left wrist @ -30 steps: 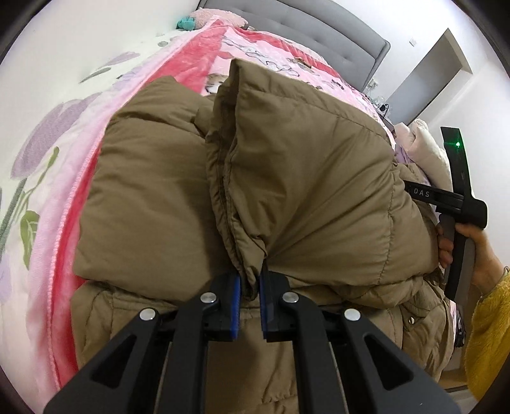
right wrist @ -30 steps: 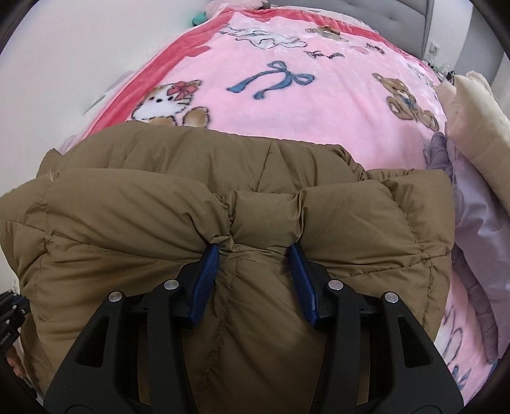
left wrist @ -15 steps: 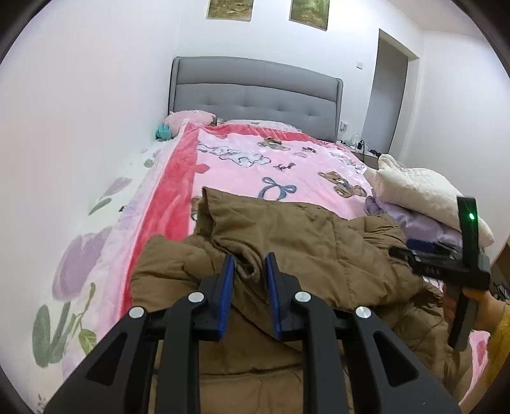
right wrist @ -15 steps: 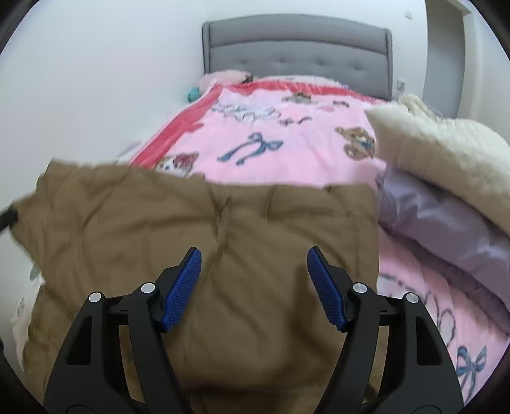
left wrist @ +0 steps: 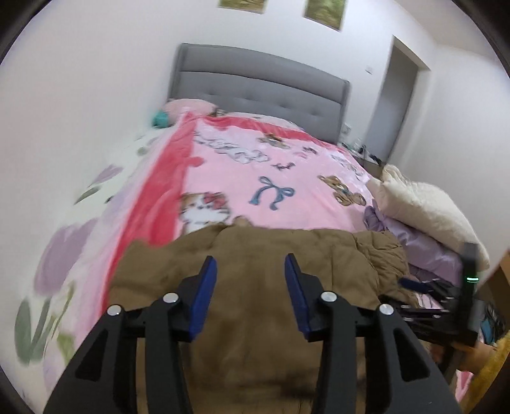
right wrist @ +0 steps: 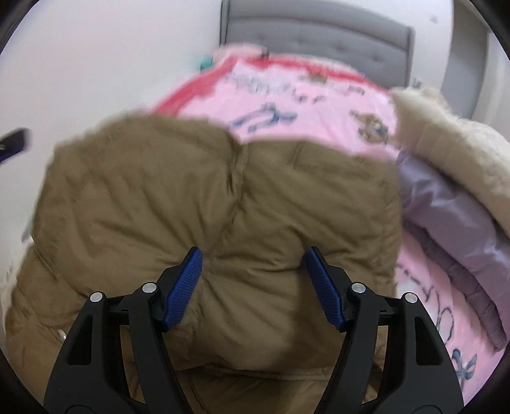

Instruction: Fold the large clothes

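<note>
The brown padded coat (left wrist: 255, 286) was found lying folded on the near end of the bed, spread over a pink cartoon-print blanket (left wrist: 274, 178) with a red border. A white sheet (left wrist: 105, 197) with purple flowers and green leaves was seen along the blanket's left edge, against a plain white wall (left wrist: 79, 95).

The left gripper (left wrist: 251, 293) was held above the coat, angled downward; its jaws were opening, with nothing pinched between the blue pads. The right gripper (right wrist: 251, 286) was also angled down, close over the coat, jaws wide apart; whether the pads touched the puffed fabric bulging between them could not be told. In the left view the right gripper's black body (left wrist: 446, 305) was seen at the coat's right edge, carried by a hand (left wrist: 478, 356) in a yellow sleeve.

The coat's shell was noted as smooth, quilted and puffy, with stitched seams. Just beside it to the right, a lilac quilted garment (right wrist: 446, 223) lay under a cream fleecy one (right wrist: 446, 143).

Farther off, a grey tufted headboard (left wrist: 255, 95), a pink pillow (left wrist: 188, 106), two framed pictures (left wrist: 242, 4) and a doorway (left wrist: 395, 95) were recorded.
</note>
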Available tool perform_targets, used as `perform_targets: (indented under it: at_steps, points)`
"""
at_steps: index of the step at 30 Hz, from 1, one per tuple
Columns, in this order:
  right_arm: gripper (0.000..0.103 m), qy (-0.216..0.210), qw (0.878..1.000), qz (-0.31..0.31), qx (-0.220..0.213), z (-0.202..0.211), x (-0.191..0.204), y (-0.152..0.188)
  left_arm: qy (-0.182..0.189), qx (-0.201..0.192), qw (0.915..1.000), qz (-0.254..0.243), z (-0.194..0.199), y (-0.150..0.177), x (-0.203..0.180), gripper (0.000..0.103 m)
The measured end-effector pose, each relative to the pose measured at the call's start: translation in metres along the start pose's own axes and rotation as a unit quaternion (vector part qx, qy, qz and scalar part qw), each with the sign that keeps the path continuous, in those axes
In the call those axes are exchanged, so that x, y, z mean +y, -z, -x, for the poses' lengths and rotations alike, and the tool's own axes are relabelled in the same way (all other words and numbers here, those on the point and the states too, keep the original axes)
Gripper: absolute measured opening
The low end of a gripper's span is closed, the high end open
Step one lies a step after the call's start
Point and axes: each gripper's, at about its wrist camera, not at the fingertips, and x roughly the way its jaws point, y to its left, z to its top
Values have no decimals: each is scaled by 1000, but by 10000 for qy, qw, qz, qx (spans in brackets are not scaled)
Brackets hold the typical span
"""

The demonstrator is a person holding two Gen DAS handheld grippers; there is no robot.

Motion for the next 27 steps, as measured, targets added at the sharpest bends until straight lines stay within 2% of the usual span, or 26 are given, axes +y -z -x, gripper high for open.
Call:
perform_targets:
  at_steps: [2, 4, 7, 8, 10, 14, 20, 24, 27]
  points:
    - [65, 317, 9993, -141, -106, 6, -15, -3, -151, 343, 9991, -194, -35, -4, -3, 44]
    - [65, 376, 9991, -185, 102, 1, -27, -3, -317, 743, 9967, -87, -65, 2, 3, 44]
    - [55, 197, 9971, -248, 692, -23, -44, 9, -313, 1035, 9941, 3, -86, 15, 10, 44]
    - [54, 191, 9964, -223, 796, -28, -45, 13, -320, 1122, 9932, -26, -90, 18, 10, 44]
    - [54, 391, 9949, 50, 924, -40, -44, 18, -273, 1286, 9913, 22, -99, 21, 9, 44]
    - [54, 569, 9913, -8, 1186, -59, -47, 19, -288, 1353, 9903, -106, -110, 27, 2, 44]
    - [57, 477, 9899, -94, 1329, -69, -50, 29, -253, 1424, 9894, -121, -120, 34, 3, 45]
    - [67, 428, 9861, -362, 1564, -79, -59, 30, -227, 1462, 9889, -154, -123, 39, 4, 45]
    - [69, 445, 9862, -472, 1525, -77, -61, 27, -264, 1402, 9896, -180, -120, 39, 1, 45]
